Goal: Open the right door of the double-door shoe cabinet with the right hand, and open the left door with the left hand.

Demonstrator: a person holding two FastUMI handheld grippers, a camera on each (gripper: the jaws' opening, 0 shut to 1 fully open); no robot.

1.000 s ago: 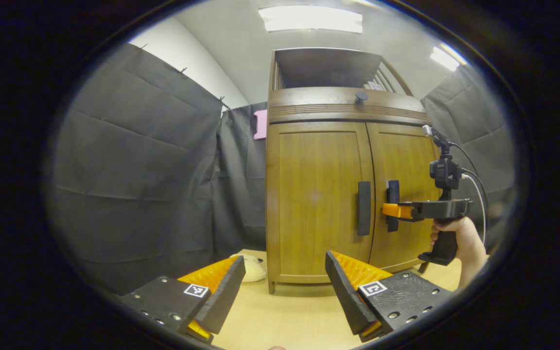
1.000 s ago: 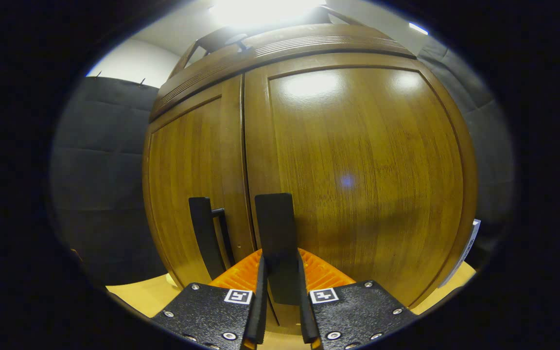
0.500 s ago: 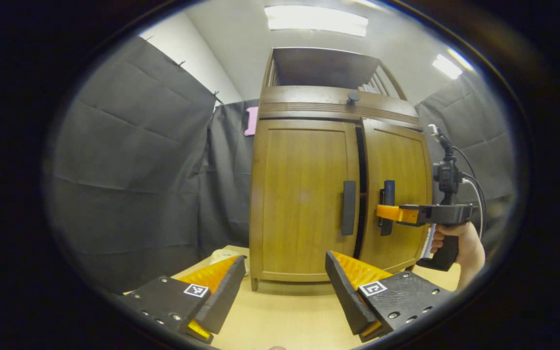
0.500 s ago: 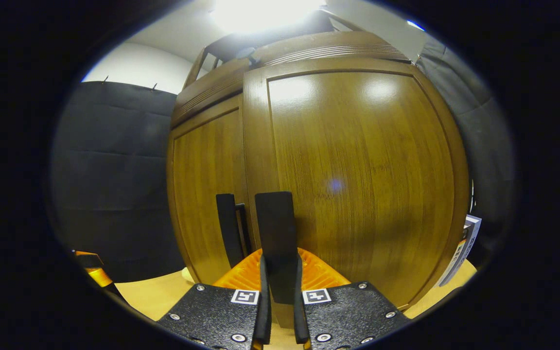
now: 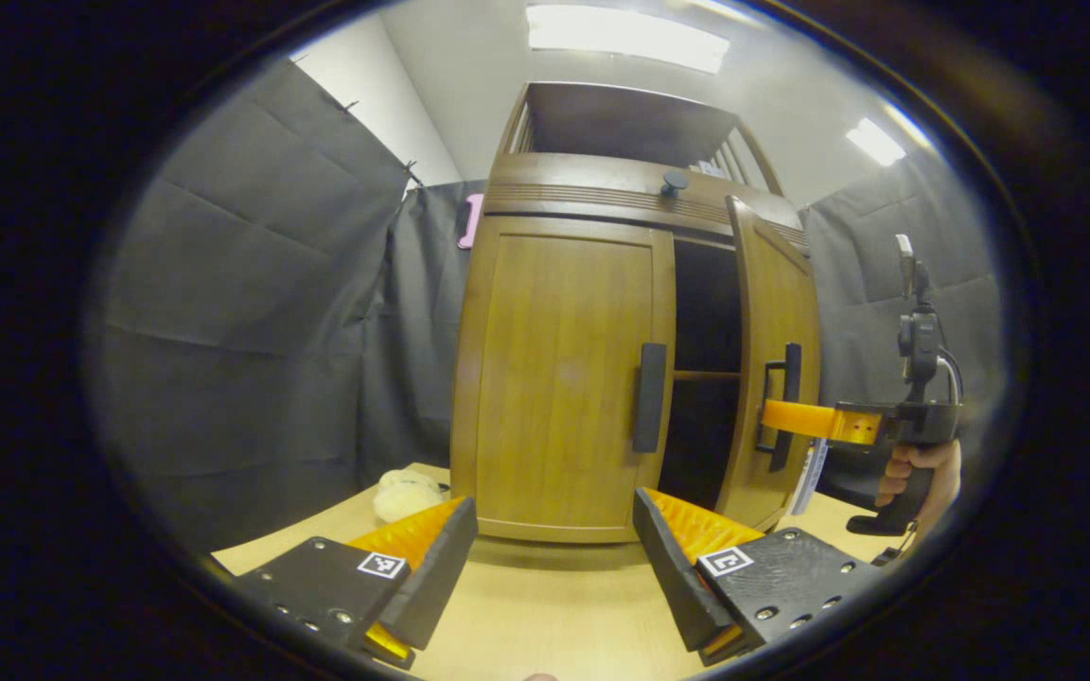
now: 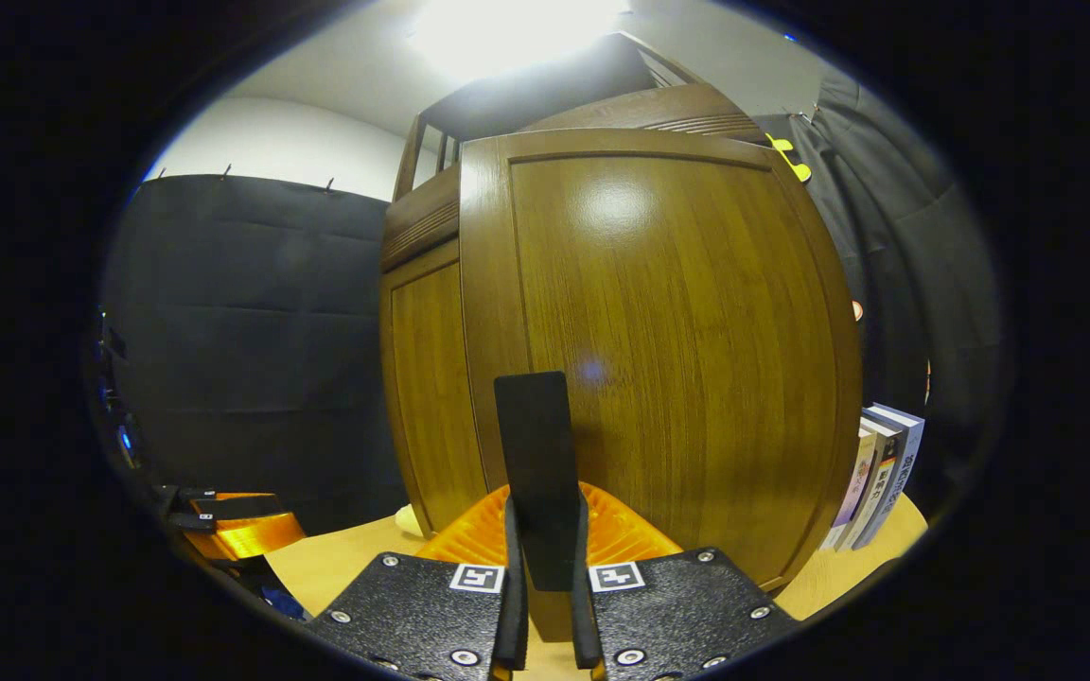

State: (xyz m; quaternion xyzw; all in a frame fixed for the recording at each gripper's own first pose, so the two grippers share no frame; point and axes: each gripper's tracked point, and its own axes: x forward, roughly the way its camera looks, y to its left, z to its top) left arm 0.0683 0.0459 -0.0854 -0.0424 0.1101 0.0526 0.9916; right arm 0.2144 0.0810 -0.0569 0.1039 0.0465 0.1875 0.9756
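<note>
- Shoe cabinet (image 5: 559, 378): we find it standing toward the far edge of the pale wooden table (image 5: 545, 615), facing us.
- Right door (image 5: 777, 359): partly open, swung out on its hinge, with the dark interior and one shelf showing in the gap. We judge this half of the task under way, not finished.
- Right gripper (image 6: 542, 577): fingers pressed together on the right door's handle (image 6: 536, 454), pinching the dark bar; in the left gripper view it shows at the door's free edge, held by a hand (image 5: 914, 468).
- Left door (image 5: 559, 378): shut, its handle (image 5: 650, 397) untouched. This half is all still to do.
- Left gripper (image 5: 554, 558): fingers spread wide, holding nothing, low over the table's near edge and well apart from the cabinet.
- Change over the last second: the right door was flush and is now ajar; the right gripper has travelled outward with it; books (image 6: 871, 482) at the table's right edge have come into sight.
</note>
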